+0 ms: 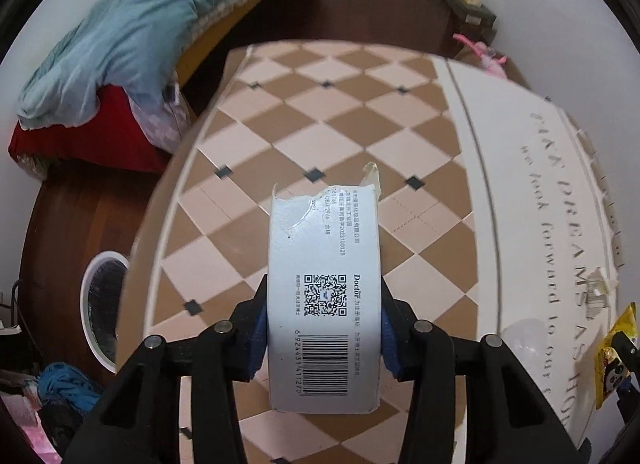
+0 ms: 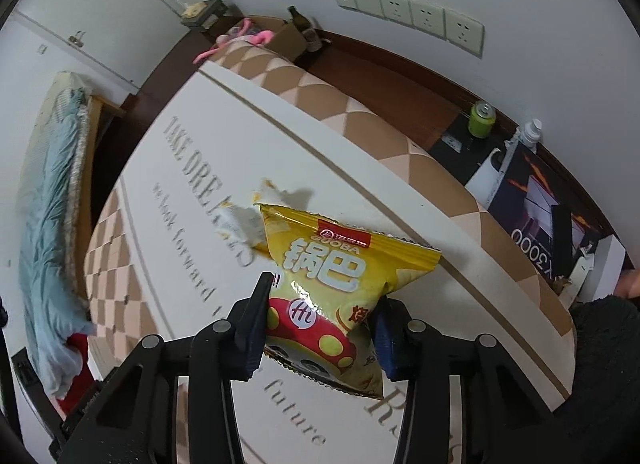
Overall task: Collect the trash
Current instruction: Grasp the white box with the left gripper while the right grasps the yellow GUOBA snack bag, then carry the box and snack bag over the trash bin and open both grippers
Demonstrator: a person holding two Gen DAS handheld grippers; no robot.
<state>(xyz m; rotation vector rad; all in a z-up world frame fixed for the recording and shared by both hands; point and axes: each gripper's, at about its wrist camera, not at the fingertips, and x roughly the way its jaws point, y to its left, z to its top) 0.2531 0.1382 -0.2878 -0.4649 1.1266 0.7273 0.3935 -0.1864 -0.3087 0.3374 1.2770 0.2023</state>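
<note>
My left gripper (image 1: 324, 316) is shut on a torn white cardboard box (image 1: 324, 264) with a barcode and QR code, held above the checkered table (image 1: 280, 124). My right gripper (image 2: 320, 316) is shut on a yellow snack bag (image 2: 332, 284), held above the white lettered part of the table (image 2: 208, 112). The same bag shows at the right edge of the left wrist view (image 1: 614, 356). Crumpled white scraps (image 2: 248, 216) lie on the table just beyond the bag. A clear crumpled wrapper (image 1: 524, 338) lies on the table near the right gripper.
A white bin with a black liner (image 1: 102, 308) stands on the floor left of the table. A bed with a blue blanket (image 1: 132, 24) is further left. A green can (image 2: 482, 120), a bottle (image 2: 530, 132) and boxes sit by the wall.
</note>
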